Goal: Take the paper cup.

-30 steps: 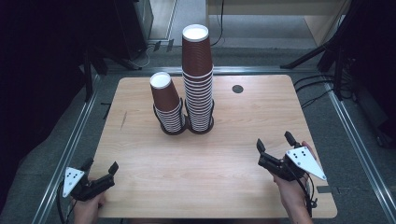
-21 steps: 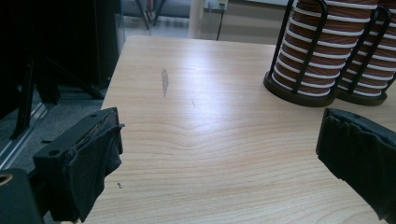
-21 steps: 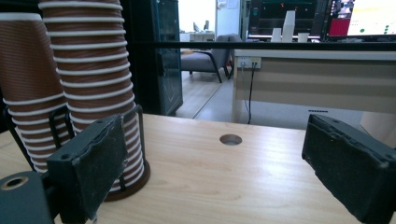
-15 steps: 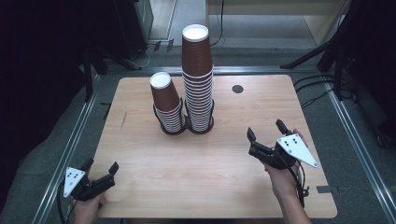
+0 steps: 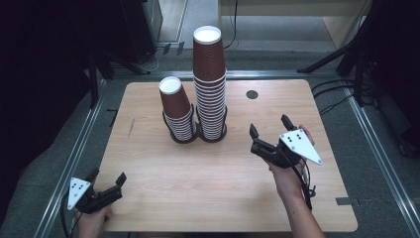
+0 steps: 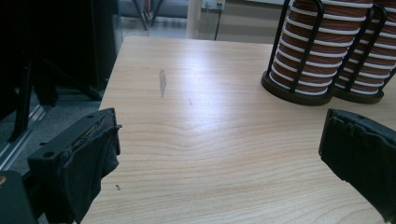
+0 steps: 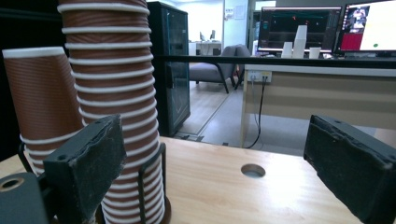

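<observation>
1. Right claw (image 5: 268, 125): we log it held above the desk (image 5: 208, 198), jaws spread wide, nothing between them. It sits to the right of the cup stacks, near them but not touching, and aims toward them.

2. Left claw (image 5: 105, 177): we log it low at the near left corner of the desk, jaws also wide and empty, well apart from the cups.

3. Tall cup stack (image 5: 210, 84): brown ribbed paper cups nested upside down, bases up, in a black wire holder (image 5: 212, 130). Its long axis is vertical; the white base of the top cup faces the ceiling. It stands behind the desk's middle, touching or just beside the shorter stack.

4. Short cup stack (image 5: 177, 111): same cups, same inverted nesting, in its own wire ring to the left of the tall one. We note that its top cup leans slightly left of vertical.

5. Risks, as we judge them:
   - The tall stack rises far above its holder; a sideways push from the right claw could topple it.
   - A hard pinch could crush the thin cup wall.
   - Tight nesting could lift several cups together rather than one.
   - The stacks stand close; a wide jaw could knock the short one.

6. Desk hole (image 5: 252, 94): round, right of the tall stack, clear of the approach.
</observation>
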`<state>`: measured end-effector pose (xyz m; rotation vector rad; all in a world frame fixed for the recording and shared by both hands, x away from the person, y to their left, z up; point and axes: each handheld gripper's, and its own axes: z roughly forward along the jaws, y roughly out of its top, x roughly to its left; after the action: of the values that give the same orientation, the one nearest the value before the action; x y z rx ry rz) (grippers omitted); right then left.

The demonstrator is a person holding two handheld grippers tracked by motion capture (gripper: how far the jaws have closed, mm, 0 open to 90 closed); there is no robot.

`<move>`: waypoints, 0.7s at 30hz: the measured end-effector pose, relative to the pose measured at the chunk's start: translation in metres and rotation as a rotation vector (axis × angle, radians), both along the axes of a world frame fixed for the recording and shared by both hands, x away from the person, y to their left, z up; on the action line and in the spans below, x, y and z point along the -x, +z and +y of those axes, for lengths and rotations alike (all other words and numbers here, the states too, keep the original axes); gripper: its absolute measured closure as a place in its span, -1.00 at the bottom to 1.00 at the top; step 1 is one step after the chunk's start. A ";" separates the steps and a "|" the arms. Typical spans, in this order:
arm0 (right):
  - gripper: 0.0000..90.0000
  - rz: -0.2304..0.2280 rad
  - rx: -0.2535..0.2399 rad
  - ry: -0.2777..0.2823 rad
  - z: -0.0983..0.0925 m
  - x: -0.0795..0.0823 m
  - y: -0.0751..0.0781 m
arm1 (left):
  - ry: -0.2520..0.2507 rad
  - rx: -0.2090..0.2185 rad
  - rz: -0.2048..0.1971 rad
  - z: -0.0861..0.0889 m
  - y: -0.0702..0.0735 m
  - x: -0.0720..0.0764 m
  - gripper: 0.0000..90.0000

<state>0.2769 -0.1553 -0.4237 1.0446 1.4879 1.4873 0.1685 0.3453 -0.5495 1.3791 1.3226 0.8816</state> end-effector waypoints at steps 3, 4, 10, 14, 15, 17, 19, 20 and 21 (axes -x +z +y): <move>-0.88 -0.012 -0.007 0.000 0.008 -0.004 0.007 | 0.001 -0.001 0.000 0.000 0.000 0.000 -1.00; -0.88 -0.016 -0.006 0.002 0.011 -0.006 0.009 | -0.001 -0.001 0.000 0.000 0.000 0.000 -1.00; -0.88 -0.040 -0.009 0.006 0.024 -0.013 0.019 | -0.004 -0.001 -0.001 0.000 0.000 0.000 -1.00; -0.91 -0.052 -0.013 0.024 0.039 -0.020 0.031 | -0.008 -0.002 -0.001 0.000 0.000 0.000 -1.00; -0.91 -0.055 -0.011 0.025 0.042 -0.021 0.033 | -0.008 -0.002 -0.001 0.000 0.000 0.000 -1.00; -0.91 -0.060 -0.012 0.032 0.047 -0.024 0.036 | -0.008 -0.002 -0.002 0.000 0.000 0.000 -1.00; -0.91 -0.065 -0.008 0.031 0.052 -0.025 0.039 | -0.009 -0.001 -0.002 0.000 0.000 0.000 -1.00; -0.91 -0.066 -0.008 0.032 0.054 -0.026 0.040 | -0.009 0.000 -0.002 0.000 0.000 0.000 -1.00; -0.91 -0.065 -0.008 0.033 0.056 -0.027 0.040 | -0.009 0.001 -0.001 0.000 0.000 0.001 -1.00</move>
<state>0.3043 -0.0997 -0.3833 0.9720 1.4608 1.5370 0.1680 0.3457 -0.5494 1.3825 1.3147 0.8754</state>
